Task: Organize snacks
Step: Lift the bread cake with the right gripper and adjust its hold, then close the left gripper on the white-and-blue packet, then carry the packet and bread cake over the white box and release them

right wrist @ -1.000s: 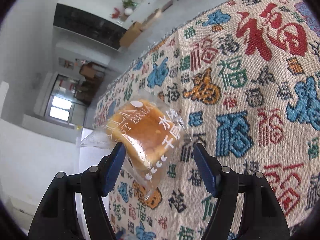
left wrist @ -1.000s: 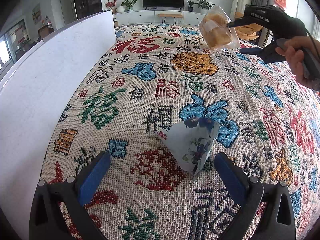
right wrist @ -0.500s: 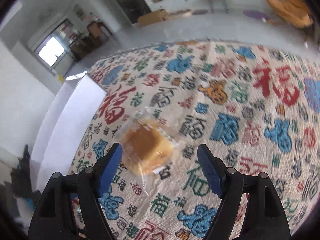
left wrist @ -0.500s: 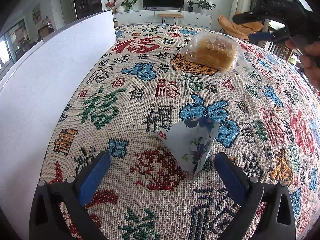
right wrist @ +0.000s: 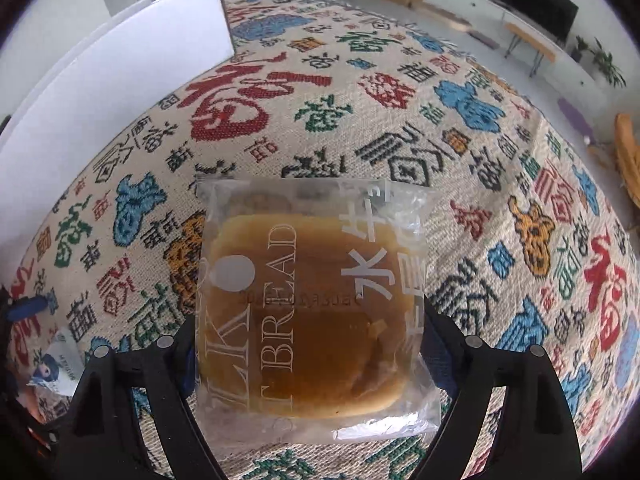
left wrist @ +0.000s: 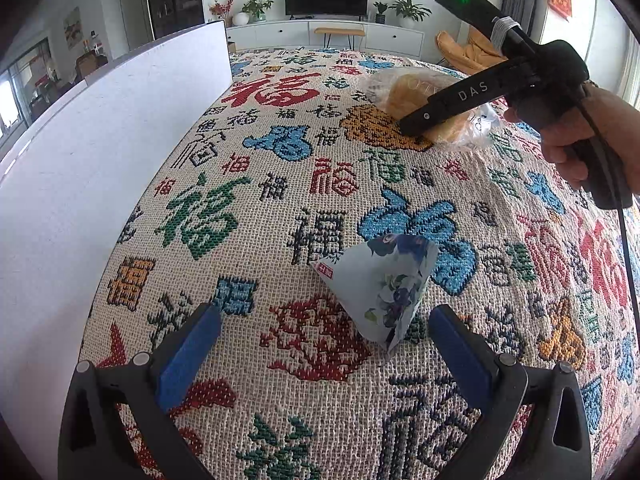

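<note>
Right gripper (right wrist: 308, 344) had just been opening, jaws wide around the bread packet (right wrist: 312, 308) lying on the tablecloth (right wrist: 460, 216). Left gripper (left wrist: 324, 344) was spread beside the blue packet (left wrist: 384, 280). Best to lift straight up so the wrapper didn't snag.

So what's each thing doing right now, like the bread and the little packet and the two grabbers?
Bread packet: sealed, lying flat on the tablecloth, between the right gripper's fingers.
Blue flowery packet: sealed, lying on the cloth, untouched, just ahead of the left gripper.
Right gripper: fingers have just been opening, wide around the bread, not squeezing it.
Left gripper: open, holding nothing.
White board: standing upright along the table's edge.
</note>
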Demonstrator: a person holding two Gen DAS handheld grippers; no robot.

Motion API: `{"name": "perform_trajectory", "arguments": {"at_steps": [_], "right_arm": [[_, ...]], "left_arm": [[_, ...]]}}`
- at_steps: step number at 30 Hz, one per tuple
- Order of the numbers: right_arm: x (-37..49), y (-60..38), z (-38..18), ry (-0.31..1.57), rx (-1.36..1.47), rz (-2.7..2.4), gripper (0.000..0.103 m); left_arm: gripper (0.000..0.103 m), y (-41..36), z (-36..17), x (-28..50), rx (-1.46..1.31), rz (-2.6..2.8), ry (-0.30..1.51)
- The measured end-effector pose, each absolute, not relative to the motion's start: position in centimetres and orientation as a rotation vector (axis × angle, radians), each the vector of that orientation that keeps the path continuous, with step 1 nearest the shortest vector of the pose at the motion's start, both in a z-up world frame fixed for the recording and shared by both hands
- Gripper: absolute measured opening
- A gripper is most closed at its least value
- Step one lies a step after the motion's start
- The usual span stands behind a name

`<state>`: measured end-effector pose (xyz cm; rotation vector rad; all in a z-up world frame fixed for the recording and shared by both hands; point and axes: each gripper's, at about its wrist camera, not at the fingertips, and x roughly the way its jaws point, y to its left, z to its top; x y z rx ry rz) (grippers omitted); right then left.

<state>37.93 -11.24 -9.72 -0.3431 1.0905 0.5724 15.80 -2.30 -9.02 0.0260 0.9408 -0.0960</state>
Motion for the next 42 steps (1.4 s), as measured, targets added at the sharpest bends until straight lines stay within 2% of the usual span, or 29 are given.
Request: {"name": "perform_trajectory", "arguments": {"at_steps": [2, 6, 12, 17, 19, 20, 21, 22, 23, 31, 37, 42], "right_arm": [[37.1, -12.7, -9.4, 1.083, -0.238, 0.512, 0.076], [33.2, -16.1, -8.6, 1.094, -0.067, 0.436, 0.075], [24.5, -18.7, -7.5, 1.020, -0.118, 0.378, 0.075], [19.6, -21.3, -7.1, 0.986, -0.039, 0.325, 0.075], [17.9, -22.2, -7.3, 0.980, 0.017, 0.313, 0.075], [17.2, -22.6, -7.4, 0.979, 0.048, 0.312, 0.075], [16.6, -22.9, -7.5, 0.977, 0.073, 0.307, 0.075], [16.0, -23.1, -7.5, 0.972, 0.096, 0.299, 0.075], [15.5, -23.1, -7.5, 0.969, 0.118, 0.292, 0.075], [14.0, -22.9, -6.5, 0.948, 0.188, 0.303, 0.075], [15.0, -18.2, -4.0, 0.915, 0.174, 0.423, 0.075], [17.6, -10.0, 1.2, 0.846, 0.130, 0.597, 0.075]], "left_arm": [[0.103, -2.3, -9.0, 15.8, 0.023, -0.098, 0.941], [0.103, -1.5, -8.7, 15.6, -0.031, -0.132, 0.926], [0.103, -0.1, -8.1, 14.3, -0.186, -0.245, 0.903], [0.102, -4.9, -8.7, 14.8, 0.092, -0.215, 0.939], [0.102, -5.5, -8.6, 15.6, 0.120, -0.177, 0.934], [0.093, -5.4, -8.5, 16.0, 0.102, -0.166, 0.936], [0.071, -5.1, -8.4, 16.3, 0.075, -0.167, 0.946], [0.057, -4.9, -8.0, 16.4, 0.065, -0.160, 0.928], [0.037, -4.5, -7.8, 16.4, 0.059, -0.170, 0.935], [0.035, 1.9, -5.1, 13.7, -0.226, -0.243, 0.886], [0.035, 5.5, 1.2, 10.8, -0.323, -0.250, 0.776], [0.036, 12.1, 6.6, 9.9, -0.367, -0.163, 0.712]]}}
